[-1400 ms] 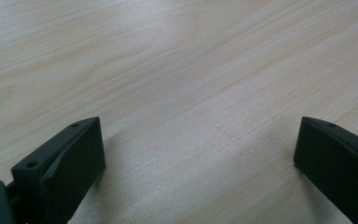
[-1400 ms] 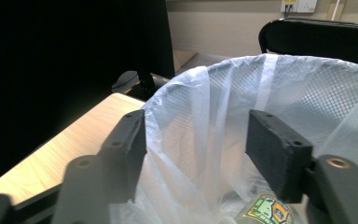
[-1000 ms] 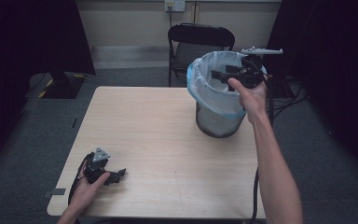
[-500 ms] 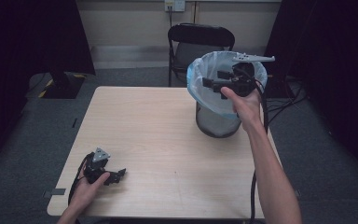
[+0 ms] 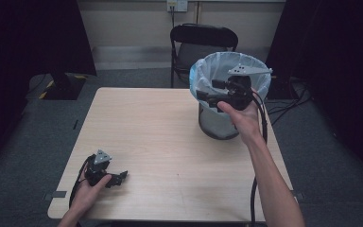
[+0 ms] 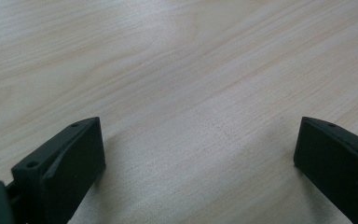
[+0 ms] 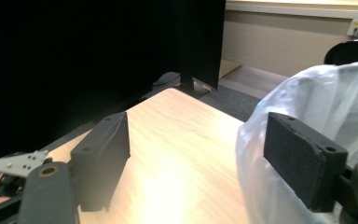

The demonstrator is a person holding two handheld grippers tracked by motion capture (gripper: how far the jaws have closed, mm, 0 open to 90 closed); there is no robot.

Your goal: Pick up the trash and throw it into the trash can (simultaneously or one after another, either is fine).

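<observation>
pale blue plastic is lining the bin (image 5: 217, 120), which is standing near the far right corner of the surface (image 5: 170, 142), its liner (image 5: 203, 71) folded out over the rim. the right tongs (image 5: 203, 94) are hanging at the bin's mouth, nothing between the jaws, which have just been opening and are now standing wide. in the right gripper view one jaw is sitting right against the liner (image 7: 317, 107) while the other is hanging out over the bare surface (image 7: 182, 154). that is where the trouble is likely lying: a jaw catching the thin film could be dragging the liner off the rim or tearing it, and a sideways knock from the hand could be tipping the bin toward the right edge. the trailing cable may also be snagging on the rim. the left tongs (image 5: 118, 177) are resting near the near left corner, jaws wide and empty, looking harmless there.
</observation>
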